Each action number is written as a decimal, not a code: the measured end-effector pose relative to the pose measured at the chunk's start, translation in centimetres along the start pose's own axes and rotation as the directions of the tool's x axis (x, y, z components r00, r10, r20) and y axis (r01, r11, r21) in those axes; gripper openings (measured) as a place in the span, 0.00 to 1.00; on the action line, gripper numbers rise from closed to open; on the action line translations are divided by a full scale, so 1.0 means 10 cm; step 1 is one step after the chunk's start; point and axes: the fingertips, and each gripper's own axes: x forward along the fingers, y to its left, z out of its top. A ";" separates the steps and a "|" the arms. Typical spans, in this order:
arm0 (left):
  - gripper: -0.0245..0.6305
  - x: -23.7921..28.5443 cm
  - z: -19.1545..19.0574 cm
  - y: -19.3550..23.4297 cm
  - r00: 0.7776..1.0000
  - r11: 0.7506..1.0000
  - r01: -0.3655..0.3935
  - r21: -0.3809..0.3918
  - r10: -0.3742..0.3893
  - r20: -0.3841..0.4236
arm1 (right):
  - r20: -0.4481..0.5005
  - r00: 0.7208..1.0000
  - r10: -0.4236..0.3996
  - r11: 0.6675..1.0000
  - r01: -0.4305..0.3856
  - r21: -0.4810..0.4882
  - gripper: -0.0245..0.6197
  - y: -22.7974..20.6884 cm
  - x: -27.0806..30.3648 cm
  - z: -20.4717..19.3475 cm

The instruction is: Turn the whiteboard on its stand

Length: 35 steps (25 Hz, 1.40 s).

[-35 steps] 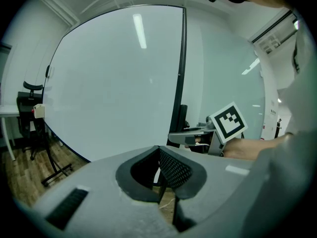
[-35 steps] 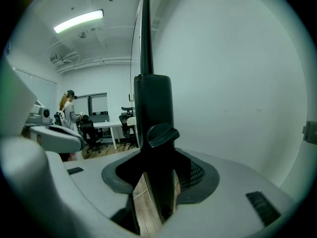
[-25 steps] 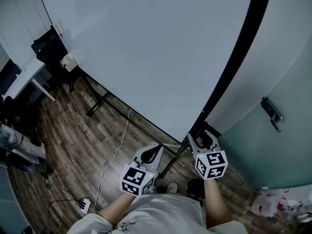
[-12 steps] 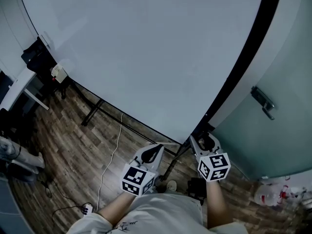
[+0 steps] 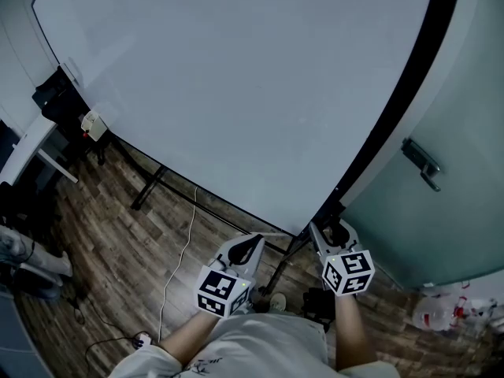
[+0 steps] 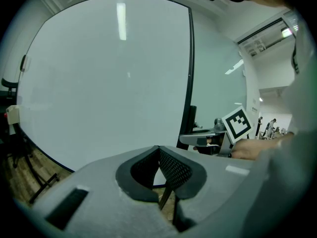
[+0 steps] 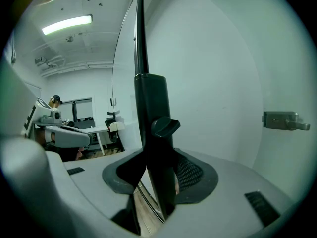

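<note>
The large whiteboard fills the top of the head view, its plain face towards me. Its black side post runs down the right edge to the stand. My right gripper is shut on that post low down; in the right gripper view the post stands between the jaws just below a black clamp knob. My left gripper hangs near the board's lower edge, apart from it, with its pads meeting and nothing between them.
A frosted door with a metal handle stands close on the right. The stand's black legs and a white cable lie on the wooden floor. A desk and black chair are at left, a bottle at bottom right.
The right gripper has shifted slightly right and down while still holding the post. The board's left end has moved left in the head view. The left gripper has stayed in place.
</note>
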 end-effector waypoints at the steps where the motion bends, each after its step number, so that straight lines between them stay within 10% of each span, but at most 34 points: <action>1: 0.05 -0.01 0.00 0.00 1.000 1.000 0.000 0.001 0.000 0.000 | 0.000 1.000 -0.001 1.000 0.001 0.000 0.30 0.00 0.00 0.00; 21: 0.05 0.05 -0.04 -0.09 1.000 1.000 0.022 -0.002 -0.022 -0.008 | -0.013 0.999 -0.037 0.998 0.038 0.055 0.30 0.15 -0.30 -0.04; 35: 0.05 0.12 0.03 -0.15 1.000 1.000 0.026 0.006 -0.026 -0.005 | -0.010 1.000 0.018 0.999 -0.018 0.046 0.05 0.50 -0.36 -0.01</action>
